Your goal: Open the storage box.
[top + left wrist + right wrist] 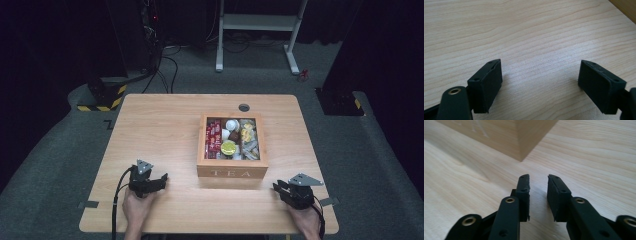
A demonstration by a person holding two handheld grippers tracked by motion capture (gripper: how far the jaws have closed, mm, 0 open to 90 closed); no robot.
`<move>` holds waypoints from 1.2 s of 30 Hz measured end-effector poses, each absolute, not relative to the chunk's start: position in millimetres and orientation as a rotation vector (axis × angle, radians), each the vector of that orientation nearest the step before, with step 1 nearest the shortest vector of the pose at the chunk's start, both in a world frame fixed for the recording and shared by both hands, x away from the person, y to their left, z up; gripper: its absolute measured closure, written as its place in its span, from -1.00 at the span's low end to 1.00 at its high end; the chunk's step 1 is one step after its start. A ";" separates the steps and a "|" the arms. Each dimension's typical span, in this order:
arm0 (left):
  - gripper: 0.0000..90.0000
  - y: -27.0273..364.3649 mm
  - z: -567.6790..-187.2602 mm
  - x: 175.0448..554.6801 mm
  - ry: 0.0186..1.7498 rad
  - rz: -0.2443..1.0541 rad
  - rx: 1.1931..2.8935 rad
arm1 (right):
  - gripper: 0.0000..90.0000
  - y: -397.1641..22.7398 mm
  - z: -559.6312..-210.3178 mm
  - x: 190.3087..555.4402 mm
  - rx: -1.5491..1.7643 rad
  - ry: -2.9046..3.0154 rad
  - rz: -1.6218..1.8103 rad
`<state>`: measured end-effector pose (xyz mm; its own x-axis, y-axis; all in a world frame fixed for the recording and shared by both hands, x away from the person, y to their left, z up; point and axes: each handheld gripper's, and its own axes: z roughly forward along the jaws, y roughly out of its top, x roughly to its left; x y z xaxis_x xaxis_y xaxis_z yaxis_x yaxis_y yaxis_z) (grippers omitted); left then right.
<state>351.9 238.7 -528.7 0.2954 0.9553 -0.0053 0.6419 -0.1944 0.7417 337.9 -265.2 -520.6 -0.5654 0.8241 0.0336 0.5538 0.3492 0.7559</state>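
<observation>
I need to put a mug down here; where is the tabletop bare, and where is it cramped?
The light wooden table is bare across its whole left half, from the far edge down to the left hand-held gripper. A narrower strip runs right of the open wooden tea box. It is crowded inside the box, packed with sachets, and near the right hand-held gripper.

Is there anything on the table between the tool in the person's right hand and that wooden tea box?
Nothing: in the right gripper view, bare wood runs from the right tool to the tea box corner. The high view shows the same empty stretch of table.
</observation>
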 end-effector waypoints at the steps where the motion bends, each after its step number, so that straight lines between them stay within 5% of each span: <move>1: -0.56 238.7 -528.7 351.8 1.423 0.625 1.925 | 0.67 -262.2 -520.2 336.6 1.209 2.276 1.068; 16: -0.56 238.7 -528.7 351.8 1.422 0.625 1.924 | 0.99 -226.9 -514.4 342.2 1.086 2.362 1.152; 36: -0.55 238.6 -528.7 352.5 1.419 0.624 1.924 | 1.00 -204.4 -503.0 356.6 1.083 2.313 1.202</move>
